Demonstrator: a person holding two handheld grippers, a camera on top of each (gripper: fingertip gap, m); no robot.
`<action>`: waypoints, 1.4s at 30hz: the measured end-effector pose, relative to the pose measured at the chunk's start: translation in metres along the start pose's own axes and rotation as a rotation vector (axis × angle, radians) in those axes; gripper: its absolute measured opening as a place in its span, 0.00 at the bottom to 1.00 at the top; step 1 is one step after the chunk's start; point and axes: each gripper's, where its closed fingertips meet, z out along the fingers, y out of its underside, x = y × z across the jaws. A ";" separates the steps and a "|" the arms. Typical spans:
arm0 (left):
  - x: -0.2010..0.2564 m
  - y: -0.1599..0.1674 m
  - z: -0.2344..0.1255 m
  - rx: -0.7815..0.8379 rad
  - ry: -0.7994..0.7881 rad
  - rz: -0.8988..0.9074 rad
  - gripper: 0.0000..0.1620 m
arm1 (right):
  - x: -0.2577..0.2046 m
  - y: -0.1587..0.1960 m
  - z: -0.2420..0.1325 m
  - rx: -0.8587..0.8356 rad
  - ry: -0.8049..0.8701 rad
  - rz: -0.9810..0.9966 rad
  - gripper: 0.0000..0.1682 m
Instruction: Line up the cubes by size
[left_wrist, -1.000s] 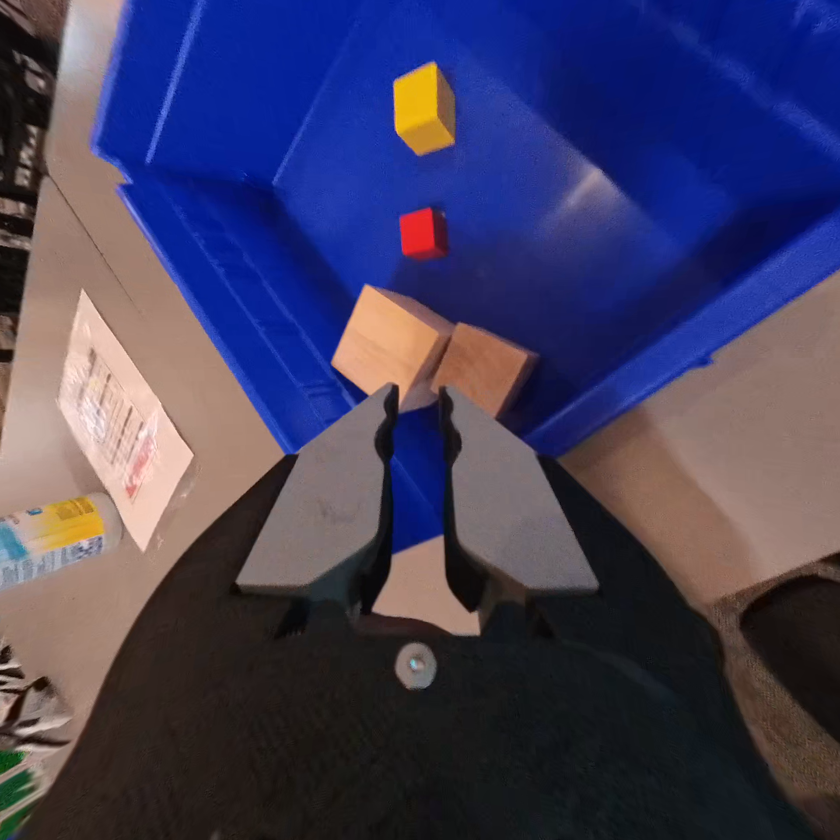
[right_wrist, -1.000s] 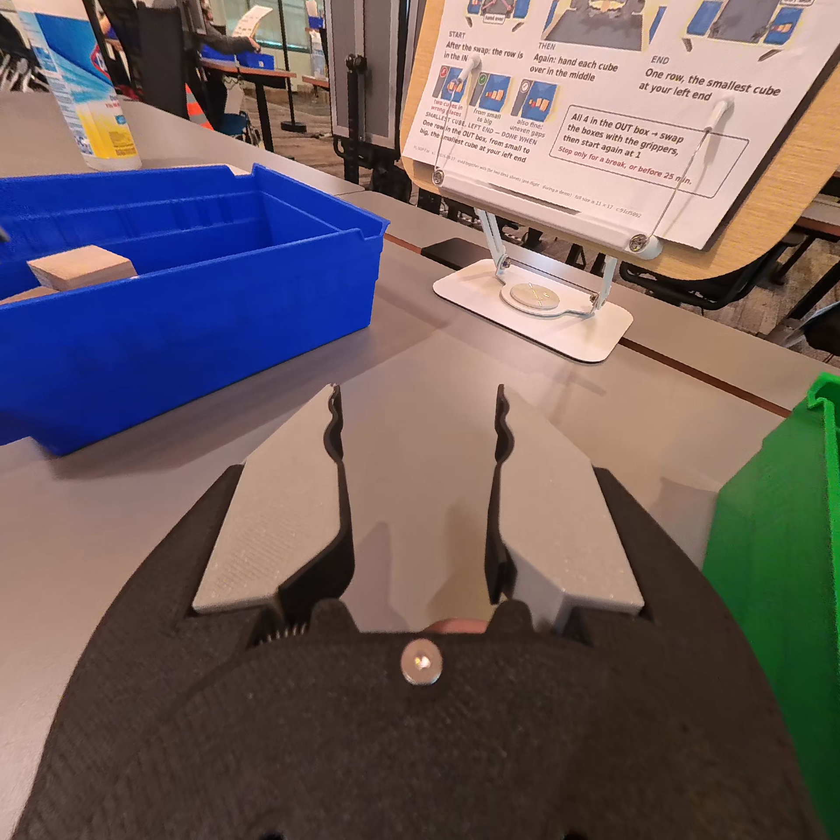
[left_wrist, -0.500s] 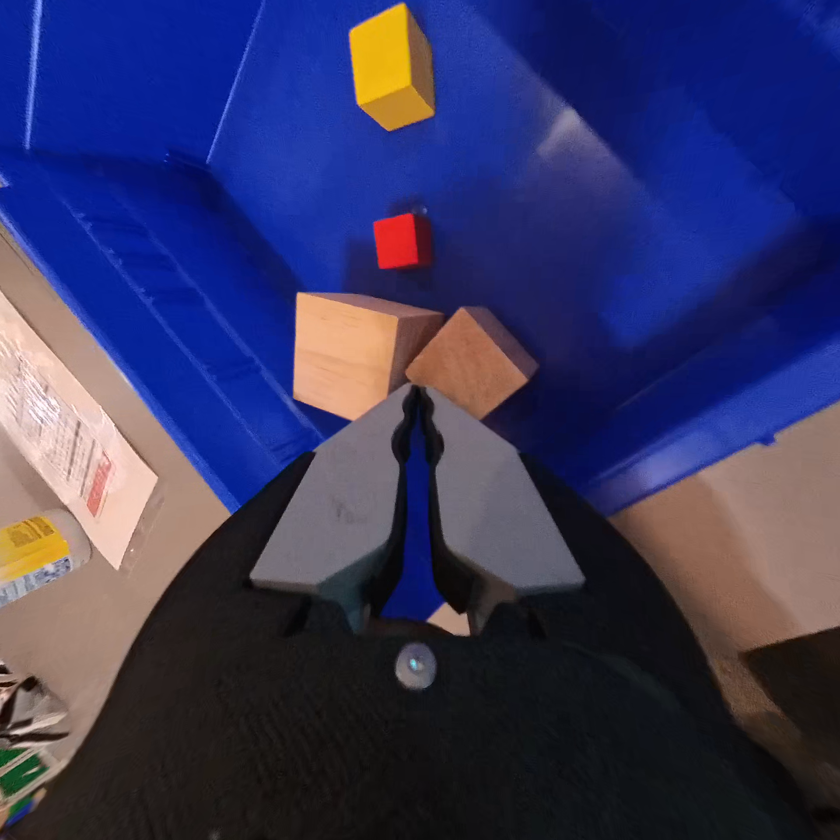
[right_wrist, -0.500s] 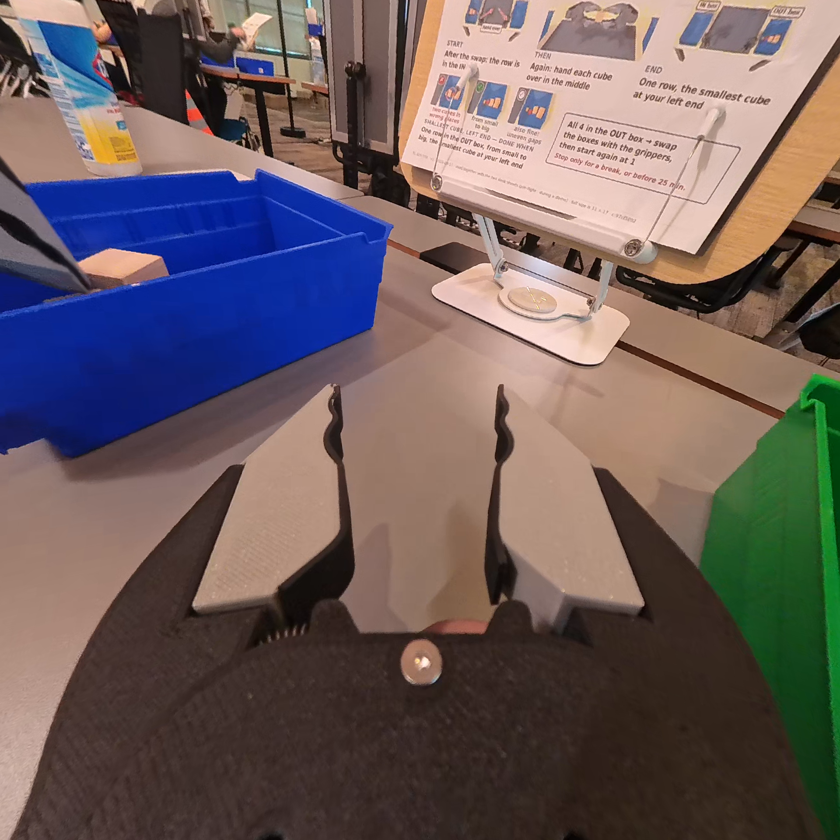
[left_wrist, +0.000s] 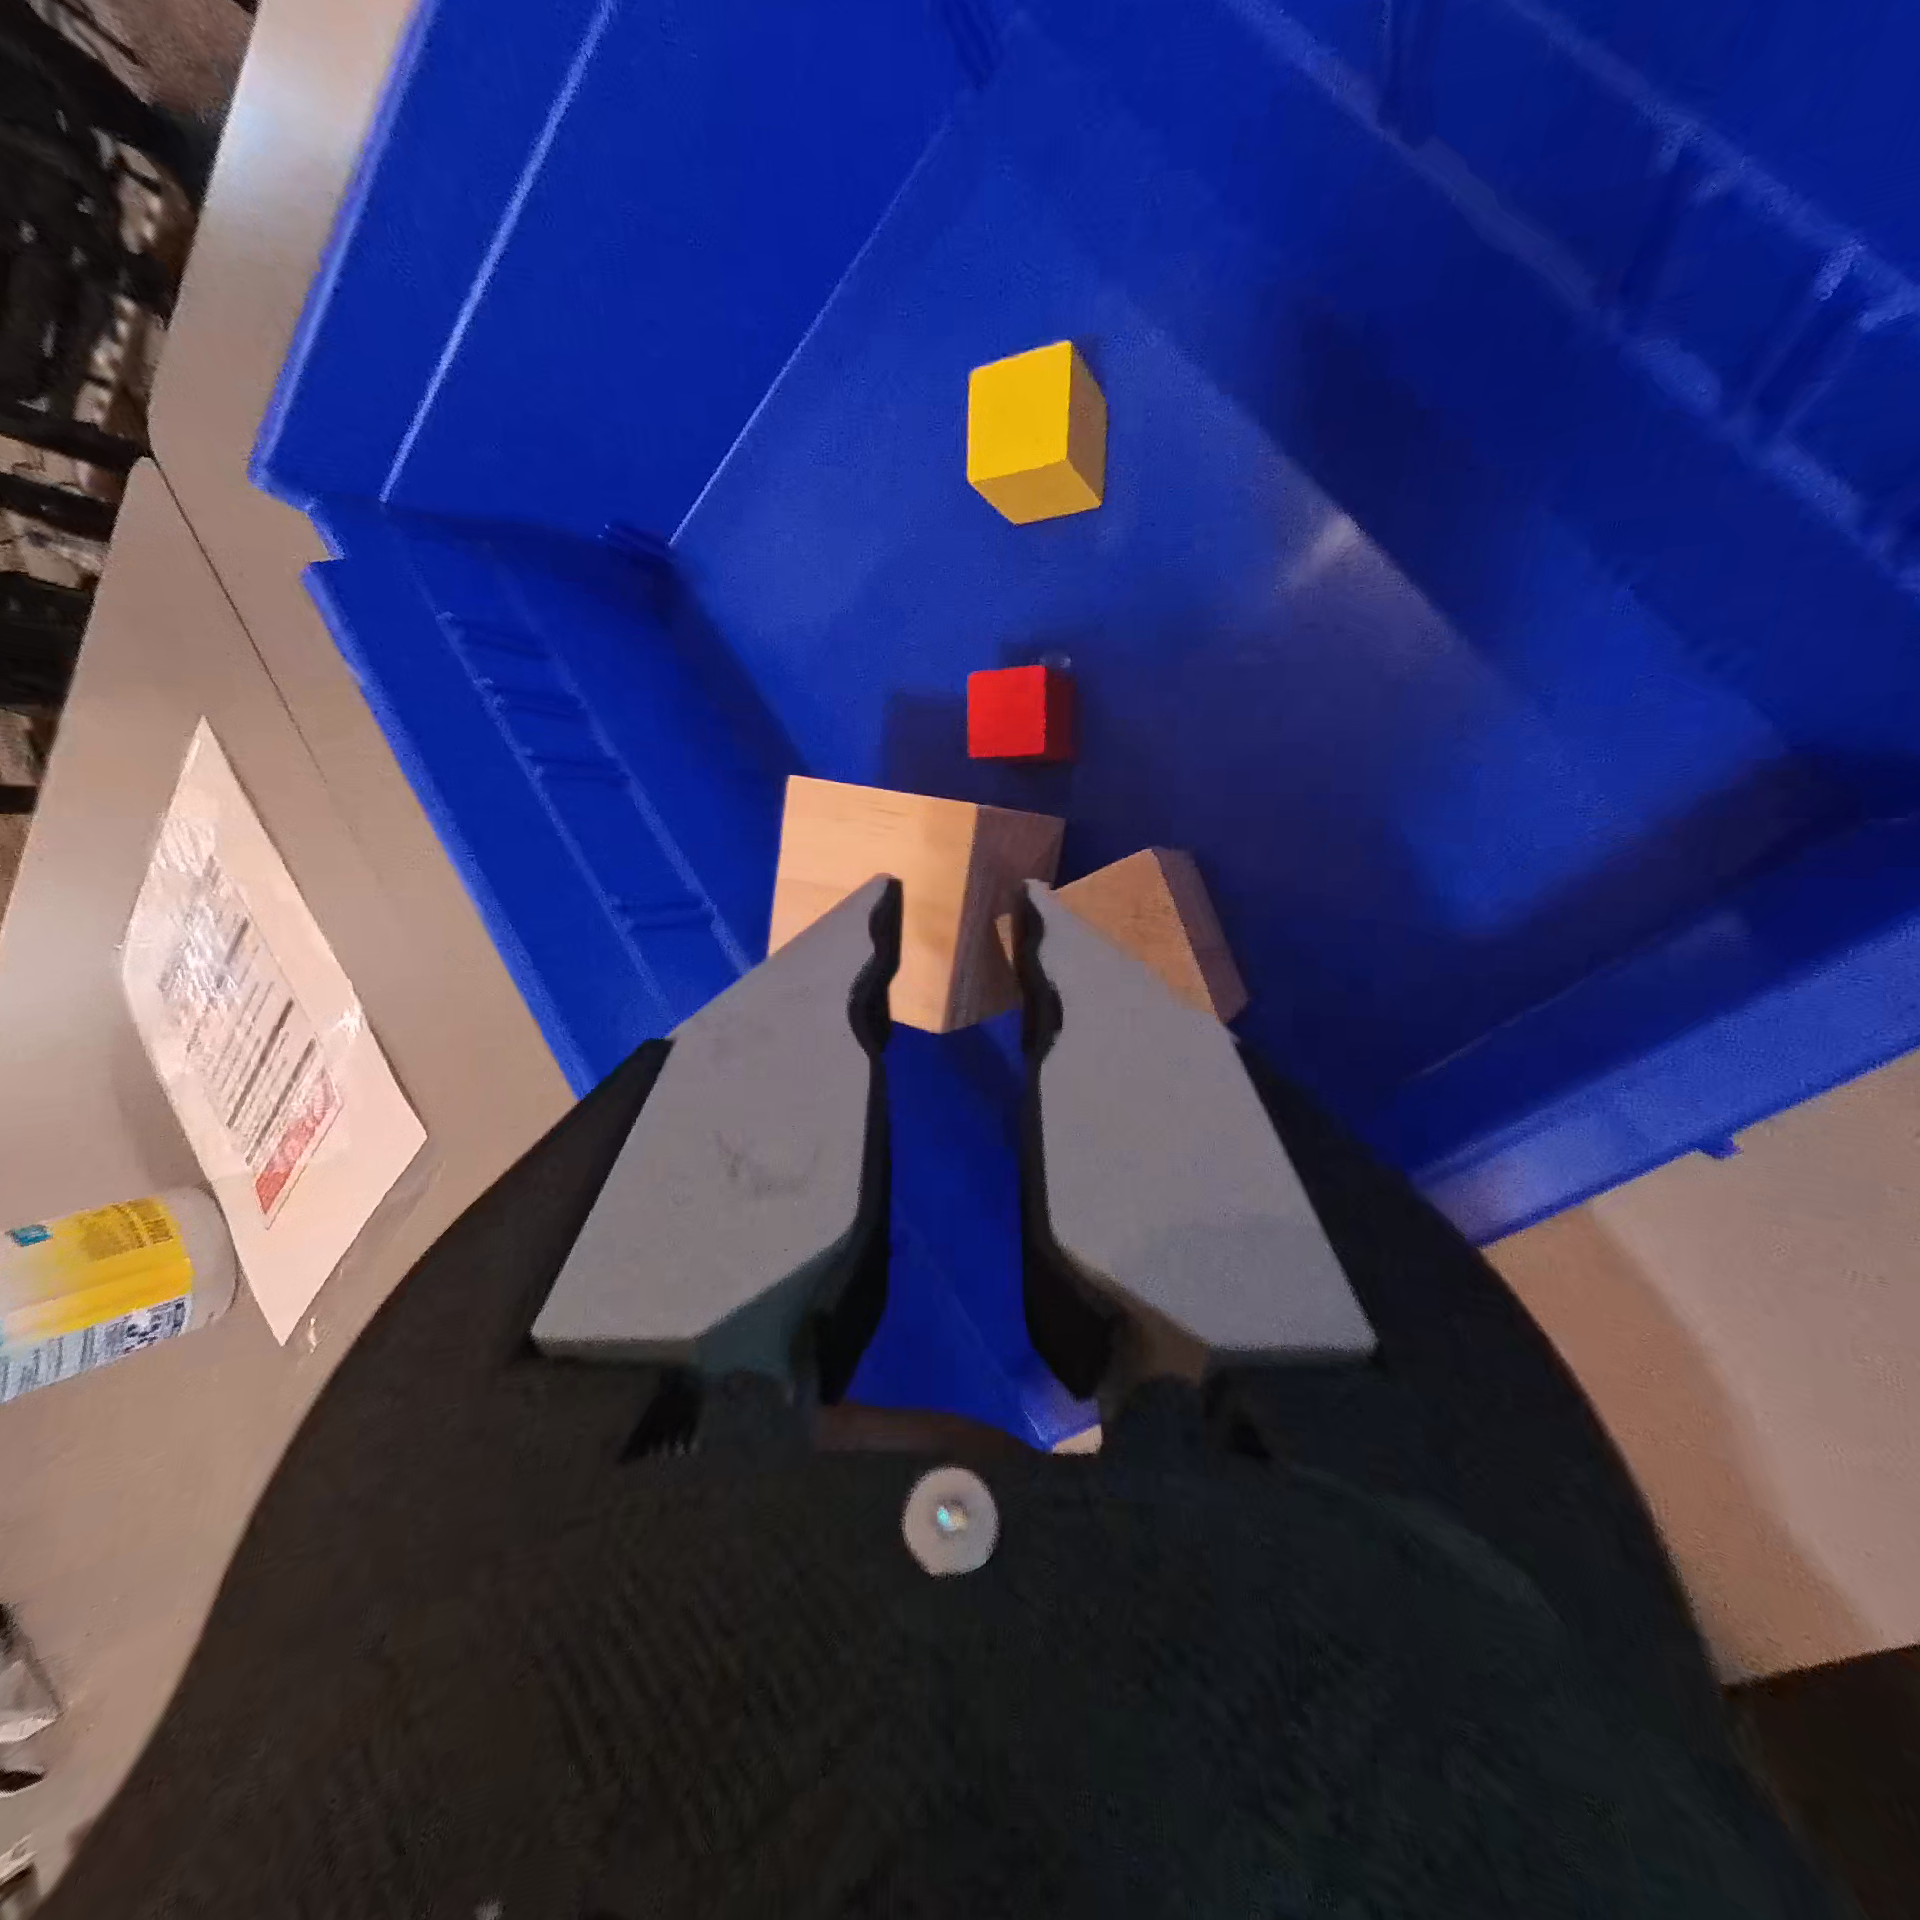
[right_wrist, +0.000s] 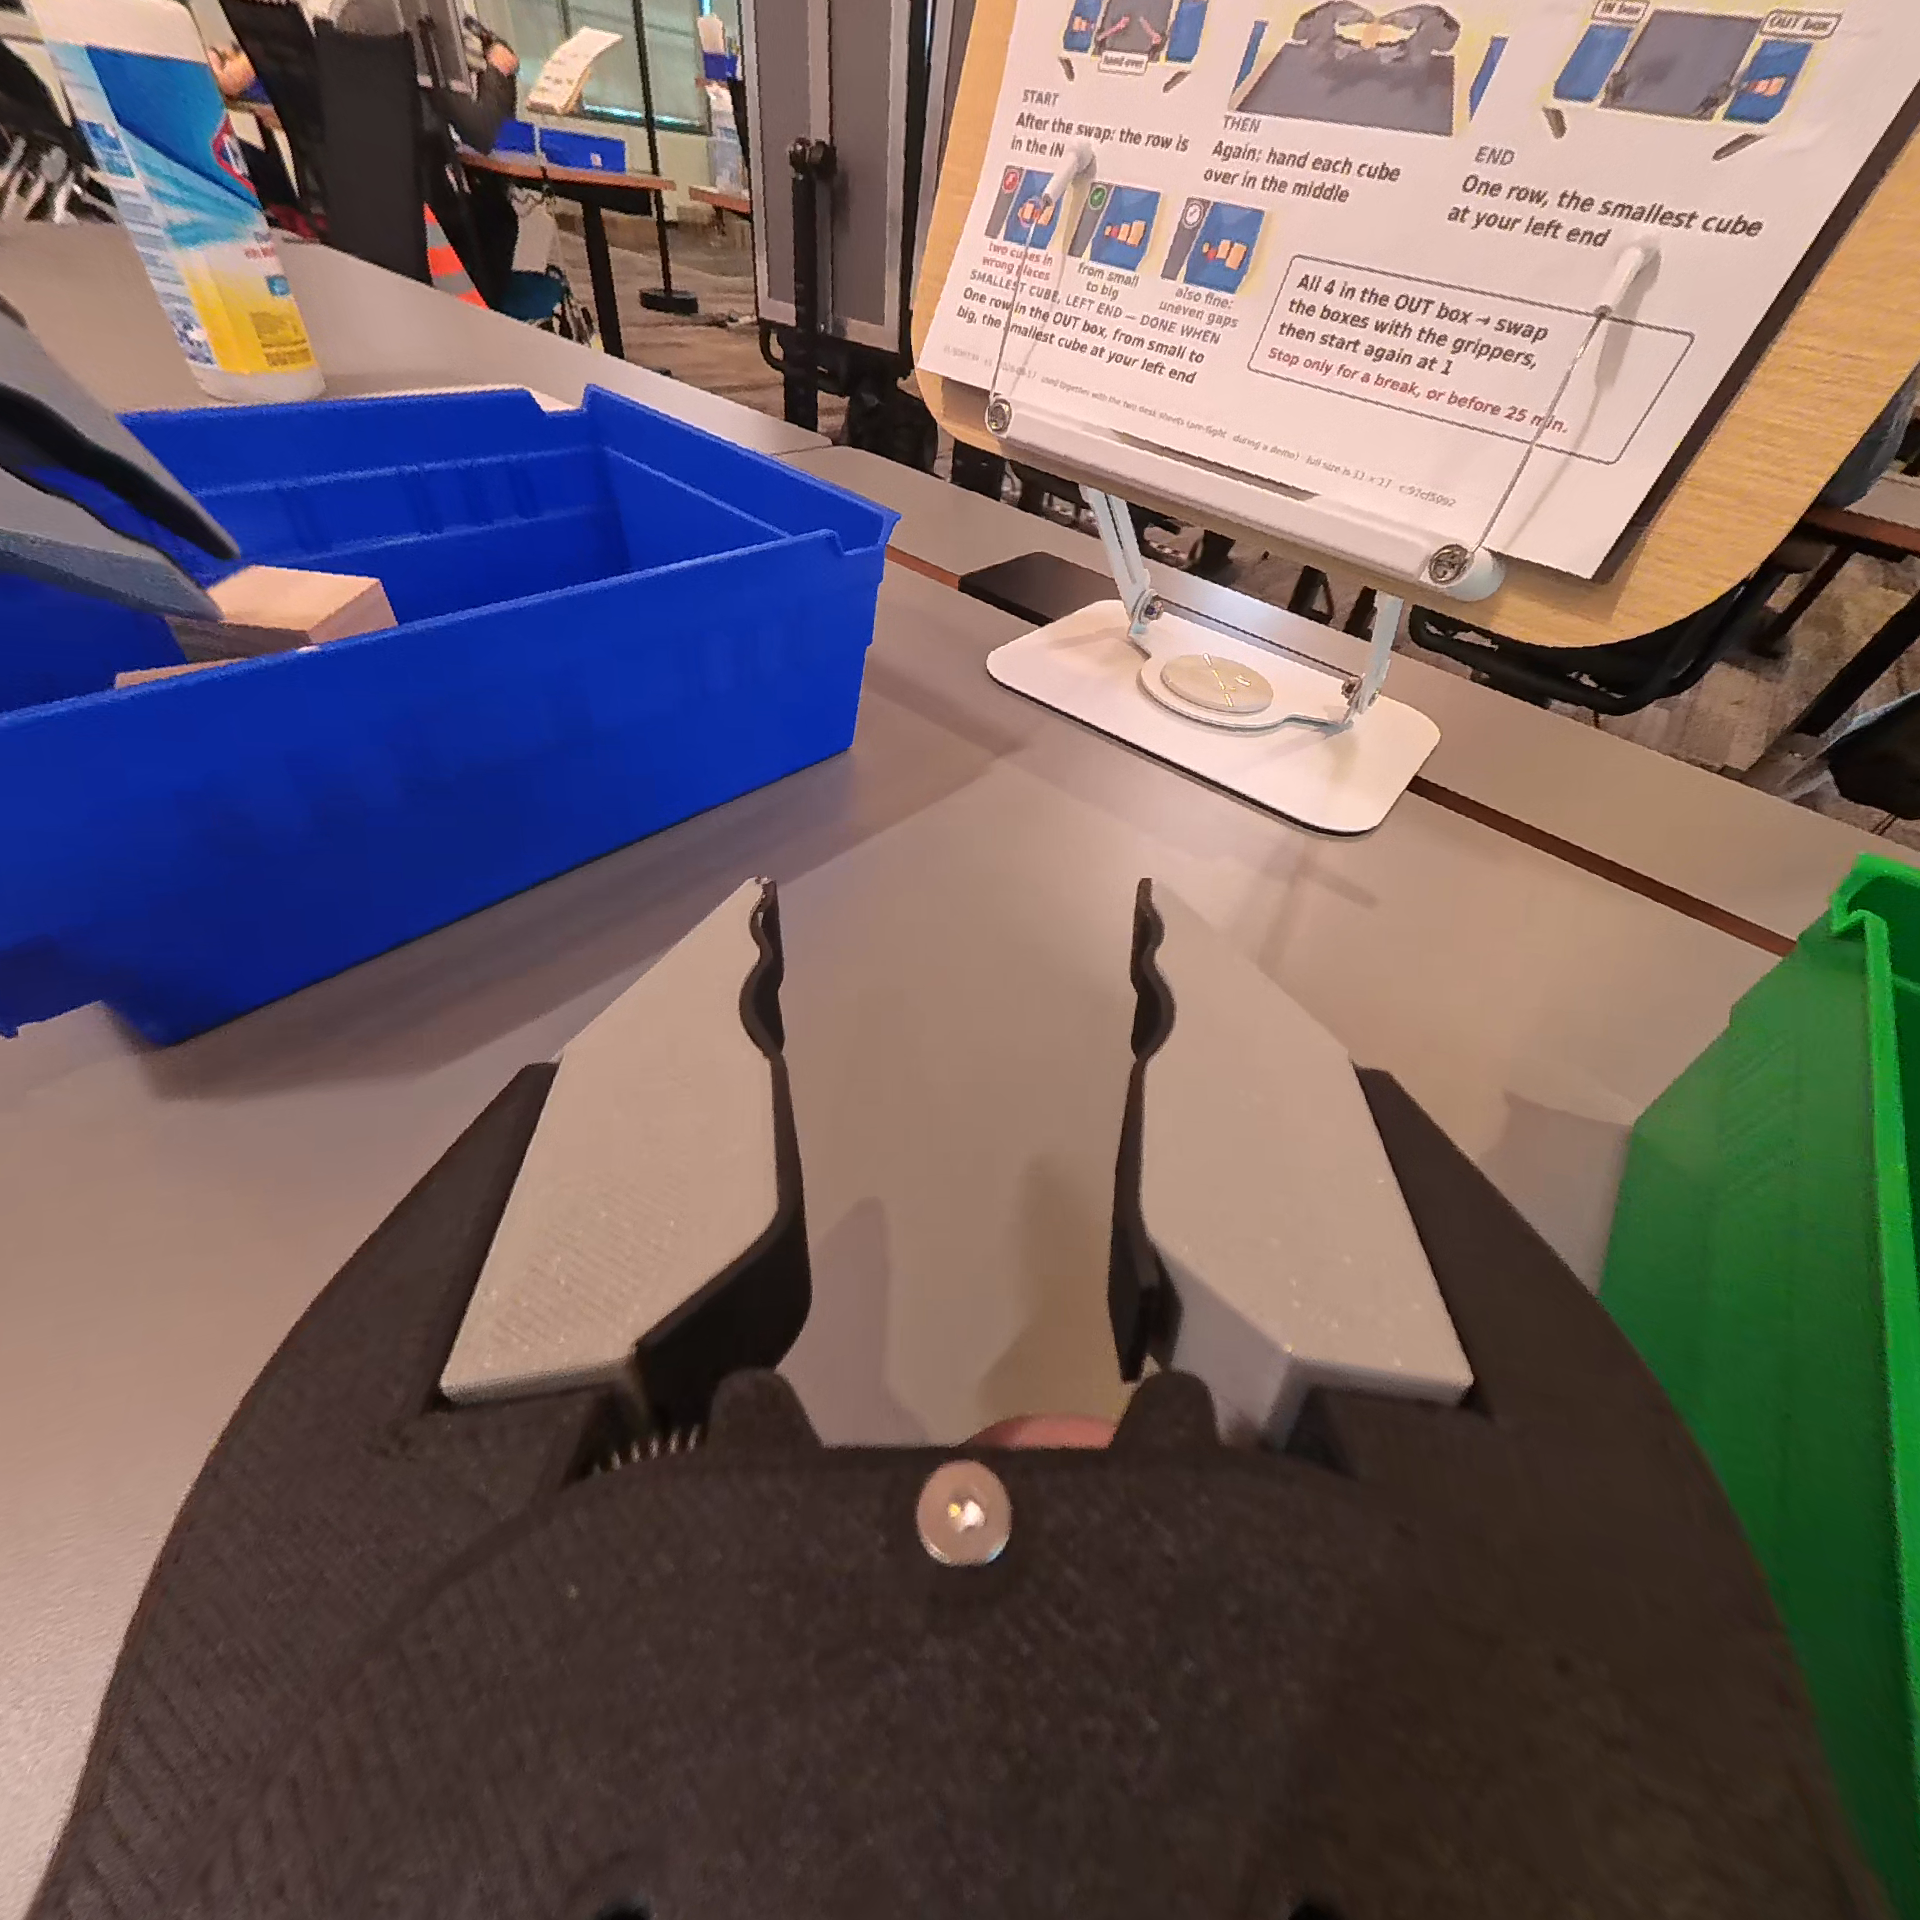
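Four cubes lie in the blue bin (left_wrist: 1455, 520): a yellow cube (left_wrist: 1034, 431) farthest, a small red cube (left_wrist: 1016, 712), a large light wood cube (left_wrist: 894, 873) and a smaller darker wood cube (left_wrist: 1153, 925) beside it. My left gripper (left_wrist: 956, 899) hovers over the two wood cubes, its jaws a narrow gap apart, holding nothing. Its right finger hides part of the darker cube. My right gripper (right_wrist: 954, 894) is open and empty over the grey table (right_wrist: 935, 810), between the blue bin (right_wrist: 520, 727) and a green bin (right_wrist: 1818, 1247). The left gripper's fingers (right_wrist: 94, 520) and the light wood cube (right_wrist: 301, 613) show there too.
A laminated sheet (left_wrist: 260, 1018) and a wipes canister (left_wrist: 94, 1288) lie on the table left of the blue bin. An instruction sheet on a white stand (right_wrist: 1226, 707) stands behind the right gripper. The canister (right_wrist: 177, 208) stands behind the blue bin.
My left gripper closed almost fully at the seam between the two wood cubes, then widened slightly; the cubes have turned a little. The right gripper has barely moved.
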 end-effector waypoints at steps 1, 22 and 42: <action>-0.002 -0.002 -0.002 0.017 -0.006 -0.011 0.12 | 0.000 0.000 0.000 0.000 -0.001 0.005 0.39; 0.017 -0.047 -0.063 0.530 -0.105 -0.325 0.15 | -0.001 0.006 0.004 -0.022 -0.008 0.000 0.39; 0.017 -0.035 -0.039 0.434 -0.131 -0.287 0.17 | 0.001 0.004 0.002 -0.013 -0.003 0.006 0.39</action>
